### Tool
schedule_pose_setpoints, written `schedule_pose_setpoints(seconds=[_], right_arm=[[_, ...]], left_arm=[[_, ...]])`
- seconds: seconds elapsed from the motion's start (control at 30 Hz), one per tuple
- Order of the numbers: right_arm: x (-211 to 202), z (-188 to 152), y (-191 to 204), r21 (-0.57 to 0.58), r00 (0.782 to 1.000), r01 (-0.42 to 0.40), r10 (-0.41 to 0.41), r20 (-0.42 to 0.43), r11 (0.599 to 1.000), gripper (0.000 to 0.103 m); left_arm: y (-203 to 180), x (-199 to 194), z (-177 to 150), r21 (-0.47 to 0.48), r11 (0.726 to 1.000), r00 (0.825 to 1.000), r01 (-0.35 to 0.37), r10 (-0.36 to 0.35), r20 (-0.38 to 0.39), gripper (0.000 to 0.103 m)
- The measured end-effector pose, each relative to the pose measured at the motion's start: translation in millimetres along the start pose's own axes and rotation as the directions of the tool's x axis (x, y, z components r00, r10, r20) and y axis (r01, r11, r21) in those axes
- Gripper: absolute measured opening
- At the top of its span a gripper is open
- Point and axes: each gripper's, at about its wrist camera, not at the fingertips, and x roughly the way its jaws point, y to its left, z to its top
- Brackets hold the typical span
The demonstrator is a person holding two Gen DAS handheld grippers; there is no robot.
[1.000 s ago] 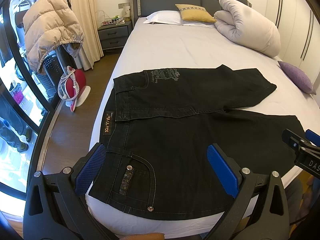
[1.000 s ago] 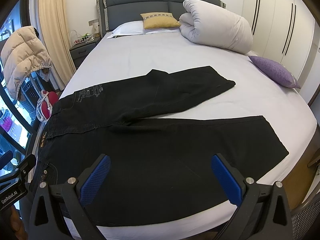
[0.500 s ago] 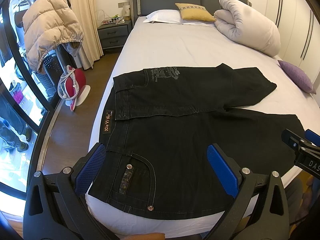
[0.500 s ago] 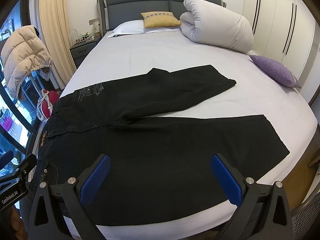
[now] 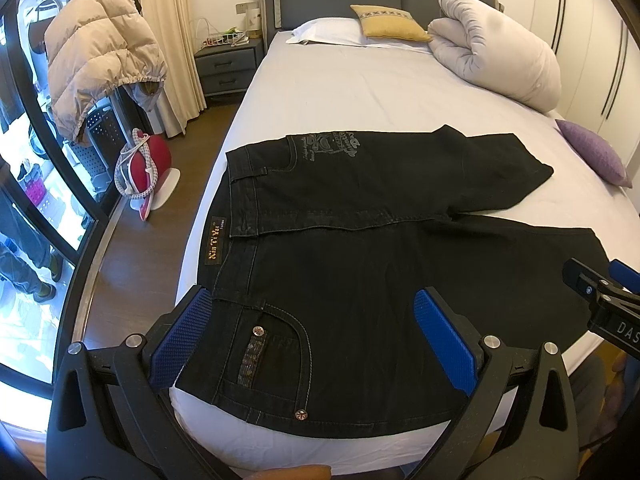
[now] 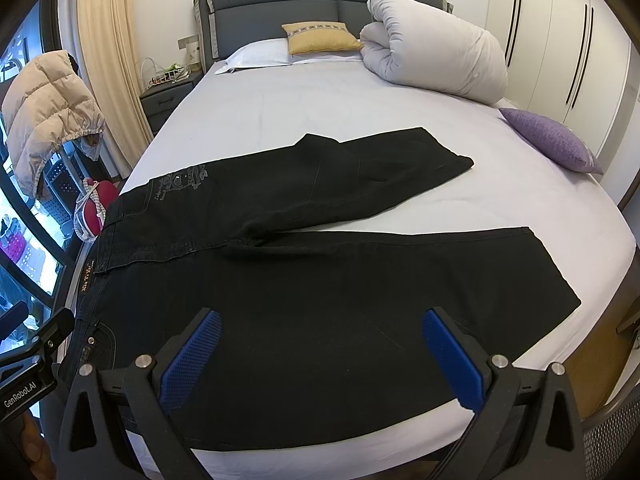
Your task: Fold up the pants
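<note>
Black jeans (image 5: pixel 360 248) lie flat across the near end of the bed, waistband to the left, legs spread apart to the right; they also show in the right wrist view (image 6: pixel 320 280). The far leg is bent back on itself and looks shorter. My left gripper (image 5: pixel 312 340) is open and empty, above the pocket (image 5: pixel 272 352) near the waistband. My right gripper (image 6: pixel 320 356) is open and empty, above the near leg. Each gripper shows at the edge of the other's view.
The white-sheeted bed (image 5: pixel 352 92) carries a rolled duvet (image 5: pixel 500 60), pillows (image 5: pixel 384 28) and a purple cushion (image 5: pixel 592 152) farther off. A beige jacket on a rack (image 5: pixel 100 60), a red object (image 5: pixel 148 168), a nightstand (image 5: pixel 228 64) and glass doors stand left.
Both grippers stay open and nearly still. The views shift only very slightly; the jeans have not moved.
</note>
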Motion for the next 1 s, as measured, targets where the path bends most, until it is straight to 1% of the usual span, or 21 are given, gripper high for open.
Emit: schedule_pose_setpoints(seconds=[0.47,0.73,0.8,0.87,0.93,1.0], right_arm=[[1.3,-2.3,1.1,-0.001,1.000,-0.001,0.001,-0.004,1.000,0.103],[3.4,-5.5,2.6,0.001,1.000,-0.006,0.006,-0.014,1.000,0.103],[4.4,-5.3,2.1,-0.001,1.000,-0.008,0.008,-0.017,1.000,0.103],[6.5,-3.5,-0.5,0.001,1.000,-0.017,0.017,-0.020,1.000,0.103],[8.6,-0.4,-4.9,0.004,0.999,-0.038,0.038,-0.018,0.999,0.103],[11.1,3.3,-9.1,0.006,0.998,-0.061,0.061,-0.013,0.998,0.103]], left_arm=[[0.0,0.1,0.1,0.000,1.000,1.000,-0.001,0.001,-0.001,0.103],[-2.2,-3.0,0.1,0.018,0.999,0.999,-0.029,0.029,0.022,0.103],[-2.6,-3.5,0.3,0.026,0.999,0.999,-0.029,0.028,0.042,0.103],[-2.0,-3.7,1.4,0.037,0.999,0.998,-0.019,0.017,0.056,0.103],[4.6,0.6,6.3,0.027,0.999,0.998,0.019,-0.020,0.055,0.103],[19.7,9.6,14.3,-0.039,0.994,0.994,0.104,-0.102,0.046,0.103]])
